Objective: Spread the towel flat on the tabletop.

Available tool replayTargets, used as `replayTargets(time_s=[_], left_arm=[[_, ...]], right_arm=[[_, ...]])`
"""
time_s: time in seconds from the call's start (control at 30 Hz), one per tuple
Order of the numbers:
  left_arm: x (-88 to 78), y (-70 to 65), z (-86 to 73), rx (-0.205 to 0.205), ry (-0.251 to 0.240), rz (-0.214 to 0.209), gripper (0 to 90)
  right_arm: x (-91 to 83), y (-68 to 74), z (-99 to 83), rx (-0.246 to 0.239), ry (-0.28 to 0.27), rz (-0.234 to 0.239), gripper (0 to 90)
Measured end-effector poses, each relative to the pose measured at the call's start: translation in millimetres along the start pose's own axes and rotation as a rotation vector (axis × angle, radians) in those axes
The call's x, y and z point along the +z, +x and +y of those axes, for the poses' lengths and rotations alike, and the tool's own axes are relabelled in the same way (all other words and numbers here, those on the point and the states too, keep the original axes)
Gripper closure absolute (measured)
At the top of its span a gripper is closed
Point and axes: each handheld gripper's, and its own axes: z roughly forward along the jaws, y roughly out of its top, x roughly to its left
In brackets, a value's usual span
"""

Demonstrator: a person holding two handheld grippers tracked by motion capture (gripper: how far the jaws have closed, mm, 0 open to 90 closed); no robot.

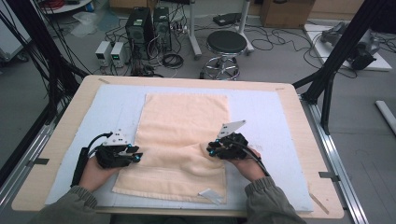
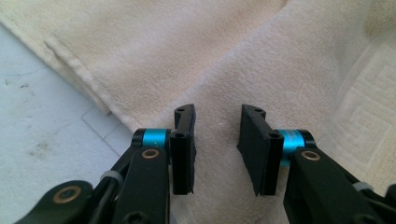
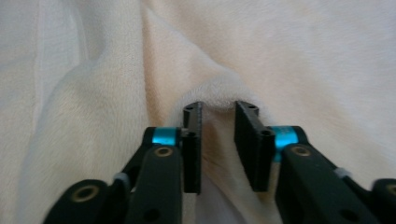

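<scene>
A cream towel (image 1: 182, 140) lies flat on the pale mat (image 1: 261, 116) that covers the bench (image 1: 70, 112), its near end folded back on itself, with a white label (image 1: 211, 195) at the near right corner. The left hand-held gripper (image 1: 137, 155) sits at the towel's left edge near that fold; in the left gripper view its jaws stand apart over the cloth, nothing pinched between them. The right hand-held gripper (image 1: 211, 149) is at the towel's right side, where the cloth bunches up; its jaws stand slightly apart with a raised ridge of towel (image 3: 219, 95) between their tips, unpinched as far as the pads show.
</scene>
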Motion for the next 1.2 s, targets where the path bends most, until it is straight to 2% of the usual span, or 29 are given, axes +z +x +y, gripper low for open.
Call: replayTargets(time_s=[0.07, 0.1, 0.17, 0.23, 0.27, 0.4, 0.43, 0.47, 0.57, 0.6, 0.63, 0.7, 0.77, 0.83, 0.97, 1.0, 1.1, 1.2], left_arm=[[0.3, 0.1, 0.0, 0.000, 0.000, 0.001, 65.5], [0.4, 0.2, -0.1, 0.001, 0.001, 0.001, 65.5], [0.8, 0.3, -0.3, 0.002, 0.002, 0.000, 65.7], [1.0, 0.2, -0.4, 0.006, 0.004, 0.000, 66.8], [1.3, -0.5, -0.5, 0.003, 0.001, 0.001, 67.0], [1.6, -0.3, -0.6, 0.006, 0.004, 0.003, 67.1], [1.8, -0.2, -0.8, 0.004, 0.005, 0.006, 67.0], [2.0, -0.1, -0.7, 0.005, 0.006, 0.006, 67.0], [2.5, -1.0, -0.5, 0.003, 0.008, 0.012, 66.1], [2.4, -1.0, -0.2, 0.005, 0.007, 0.017, 65.5], [1.9, -0.9, -0.1, 0.000, 0.003, 0.020, 64.3], [-1.1, 0.0, 0.7, -0.006, -0.007, 0.025, 60.4], [-4.7, 0.1, 1.2, -0.003, -0.024, 0.021, 59.3], [-9.9, -1.8, 2.7, 0.014, -0.038, 0.016, 58.5], [-16.8, -10.4, 2.2, 0.064, -0.055, -0.019, 58.1], [-16.8, -12.0, 1.7, 0.076, -0.051, -0.026, 58.1], [-11.9, -15.3, -2.1, 0.097, -0.014, -0.052, 58.1], [-1.5, -15.5, -6.0, 0.086, 0.027, -0.077, 59.1]], right_arm=[[11.0, 1.2, 2.6, -0.016, 0.015, -0.005, 69.0], [14.0, 2.2, 3.9, -0.015, 0.020, -0.008, 71.8], [17.3, 2.4, 4.9, -0.038, 0.031, -0.019, 84.6], [15.7, 2.8, 4.7, -0.054, 0.042, -0.010, 87.4], [12.2, 3.0, 4.3, -0.053, 0.042, 0.003, 87.7], [-11.6, 3.6, -0.2, -0.057, 0.047, -0.012, 87.9], [-18.7, 2.6, -2.9, -0.046, 0.047, -0.007, 87.9], [-25.3, 0.5, -6.0, -0.047, 0.050, -0.020, 87.9], [-42.1, -7.8, -15.7, 0.001, 0.064, -0.063, 88.6], [-44.4, -10.1, -17.6, 0.006, 0.076, -0.091, 89.4], [-45.8, -11.4, -19.1, 0.013, 0.094, -0.116, 85.1], [-48.5, -12.6, -20.1, 0.042, 0.055, -0.090, 81.6], [-50.7, -6.6, -16.8, 0.009, 0.024, -0.082, 80.0], [-51.1, 1.4, -12.7, -0.016, -0.001, -0.052, 77.8], [-50.0, 19.0, -8.7, -0.059, -0.042, 0.038, 71.6], [-48.9, 25.6, -8.4, -0.072, -0.058, 0.073, 69.4], [-41.9, 33.2, -11.3, -0.068, -0.057, 0.130, 64.4], [-24.7, 35.8, -17.8, -0.059, 0.001, 0.144, 62.0]])
